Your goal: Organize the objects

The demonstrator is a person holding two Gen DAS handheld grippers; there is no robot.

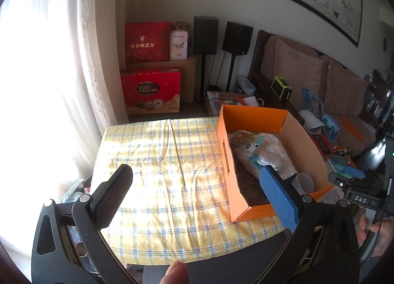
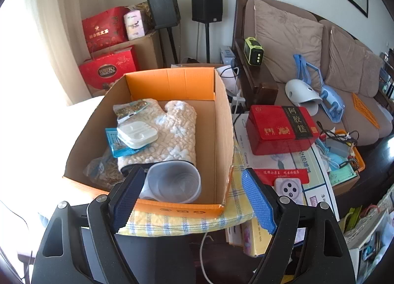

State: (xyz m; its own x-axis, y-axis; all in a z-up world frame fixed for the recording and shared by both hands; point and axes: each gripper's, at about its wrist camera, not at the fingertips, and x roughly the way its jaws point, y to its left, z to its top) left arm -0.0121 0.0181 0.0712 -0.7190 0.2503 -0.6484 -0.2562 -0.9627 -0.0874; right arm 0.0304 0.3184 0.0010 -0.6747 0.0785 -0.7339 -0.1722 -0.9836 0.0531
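Your left tongs (image 1: 197, 192) stand wide apart with nothing between the pads, hanging over the yellow checked cloth (image 1: 157, 165) that covers the tabletop, just left of the orange cardboard box (image 1: 227, 158). Your right tongs (image 2: 193, 197) are also spread apart and grip nothing; they sit above the near edge of the box (image 2: 172, 206), with the clear plastic measuring cup (image 2: 172, 181) lying on its side in the box's near corner, showing between the pads but not pressed by them. Inside the box, the cream quilted oven mitt (image 2: 177, 131) lies flat across the floor, with the cup's rim against its cuff end. A white plastic case (image 2: 136, 135) rests on the mitt's left side, on top of a blue-edged packet (image 2: 115, 143), and a second snack packet (image 2: 130, 109) lies toward the far wall. A clear bag of something pale (image 2: 103, 170) sits in the near left corner. To the right of the box, off the cloth, a red tin with a black label (image 2: 280, 128) stands on papers, and a small white device with round buttons (image 2: 288, 189) lies nearer you. A fingertip (image 1: 176, 271) shows at the bottom edge of the left wrist view.
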